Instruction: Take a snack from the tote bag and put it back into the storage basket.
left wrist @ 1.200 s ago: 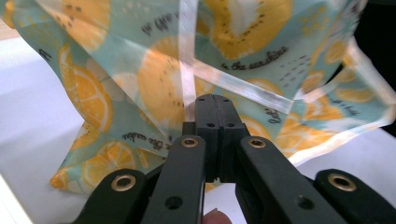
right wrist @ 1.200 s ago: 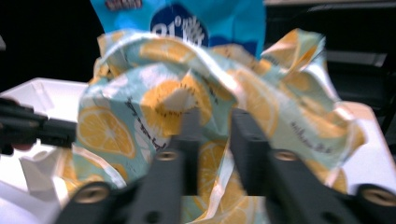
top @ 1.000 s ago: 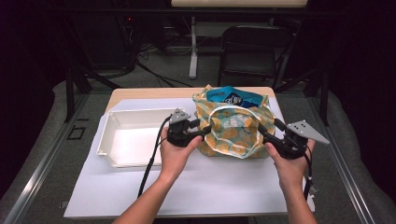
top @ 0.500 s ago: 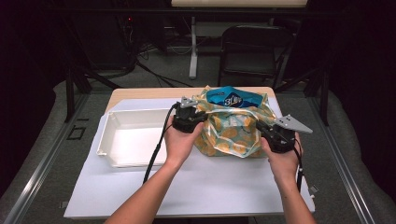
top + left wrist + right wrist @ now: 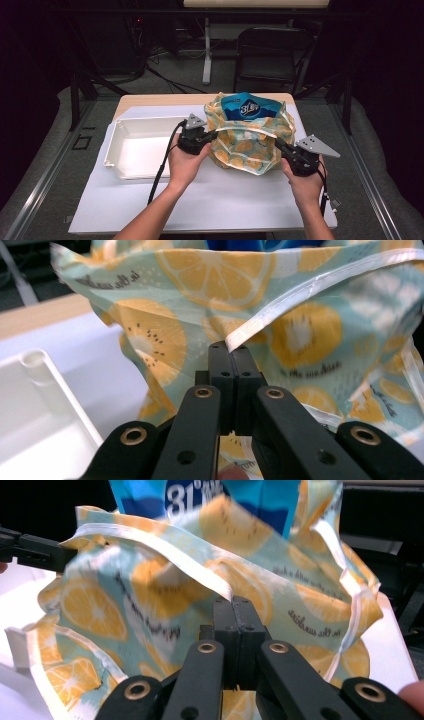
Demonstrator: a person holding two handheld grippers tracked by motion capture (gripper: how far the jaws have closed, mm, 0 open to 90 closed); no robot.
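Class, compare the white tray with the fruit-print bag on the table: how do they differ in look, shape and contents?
The white tray is plain, while the fruit-print bag carries orange slices on pale teal. The tray is rigid, shallow and lies flat; the bag is soft, crumpled and stands taller. The tray holds nothing, while a blue packet sticks out of the bag. The left gripper and right gripper pinch the bag's white-edged rim, not the tray. Both rest on the white sheet.

dark room, dim light. black folding chair point(image 5: 272, 55) behind light wooden counter point(image 5: 165, 100). white sheet point(image 5: 225, 205) spread over counter top. white post point(image 5: 206, 50) rises beyond, cables point(image 5: 170, 50) trail on grey floor point(image 5: 50, 165). black frame struts point(image 5: 75, 95) at both sides.
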